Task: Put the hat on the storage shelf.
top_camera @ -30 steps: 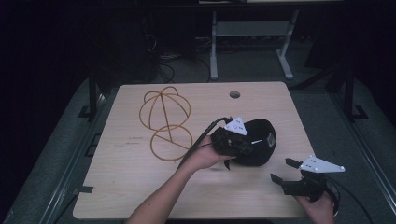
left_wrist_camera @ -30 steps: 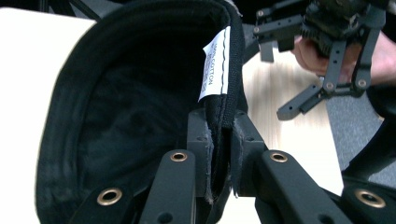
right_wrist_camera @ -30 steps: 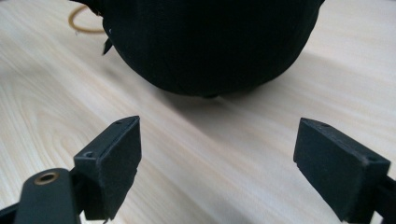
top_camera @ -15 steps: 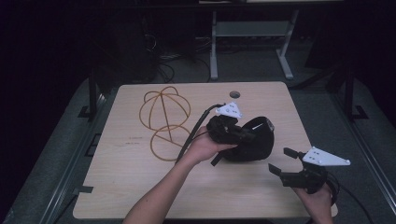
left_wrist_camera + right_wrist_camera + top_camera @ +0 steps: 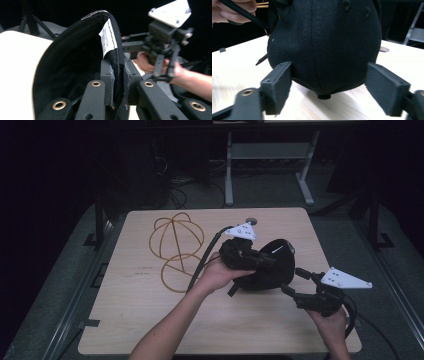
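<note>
Above the pale wooden table [image 5: 150, 320], black fabric cap [image 5: 272, 267] held off the surface, its rim pinched tight by the left gripper [image 5: 250, 260], right gripper [image 5: 299, 282] spread wide beside the crown, jaws just narrowing, nothing gripped, wire-hoop frame [image 5: 175, 247] lying well apart.

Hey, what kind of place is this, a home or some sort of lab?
Most likely a lab or recording studio: a bare wooden table on dark floor, cables and metal stand legs behind it, black surroundings, and a black cap handled with tools.
</note>
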Action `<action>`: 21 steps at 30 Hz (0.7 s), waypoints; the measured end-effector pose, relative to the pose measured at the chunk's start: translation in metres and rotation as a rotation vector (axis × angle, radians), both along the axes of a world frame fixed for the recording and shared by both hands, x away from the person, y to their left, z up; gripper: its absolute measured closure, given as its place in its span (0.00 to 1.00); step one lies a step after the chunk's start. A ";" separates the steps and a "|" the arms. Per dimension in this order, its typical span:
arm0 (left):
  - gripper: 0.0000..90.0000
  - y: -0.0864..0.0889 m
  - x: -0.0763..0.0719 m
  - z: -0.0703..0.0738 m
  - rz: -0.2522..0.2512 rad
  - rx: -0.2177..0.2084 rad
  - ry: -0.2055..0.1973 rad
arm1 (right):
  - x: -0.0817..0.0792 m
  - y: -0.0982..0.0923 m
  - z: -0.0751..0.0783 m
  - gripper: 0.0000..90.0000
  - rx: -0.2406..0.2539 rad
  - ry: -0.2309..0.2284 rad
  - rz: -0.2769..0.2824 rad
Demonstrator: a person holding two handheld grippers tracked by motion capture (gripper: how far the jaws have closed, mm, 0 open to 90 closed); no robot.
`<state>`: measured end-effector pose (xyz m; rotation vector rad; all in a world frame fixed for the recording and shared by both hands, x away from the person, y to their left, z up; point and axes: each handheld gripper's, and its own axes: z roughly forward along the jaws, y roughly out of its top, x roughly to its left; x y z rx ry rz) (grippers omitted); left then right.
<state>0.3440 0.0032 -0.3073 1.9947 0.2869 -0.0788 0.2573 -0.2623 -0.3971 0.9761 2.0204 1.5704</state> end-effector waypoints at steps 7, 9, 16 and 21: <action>0.90 -0.003 -0.005 0.003 -0.021 0.013 -0.008 | 0.006 0.001 -0.011 0.41 0.071 0.019 0.022; 0.90 -0.005 -0.006 0.002 -0.033 0.013 -0.006 | 0.006 0.001 -0.011 0.47 0.084 0.019 0.029; 0.90 -0.010 -0.012 0.001 -0.059 0.054 -0.034 | 0.006 0.004 -0.014 0.68 0.077 0.012 0.042; 0.90 -0.006 -0.012 0.002 -0.046 0.079 -0.055 | 0.006 0.006 -0.013 0.93 0.074 0.010 0.055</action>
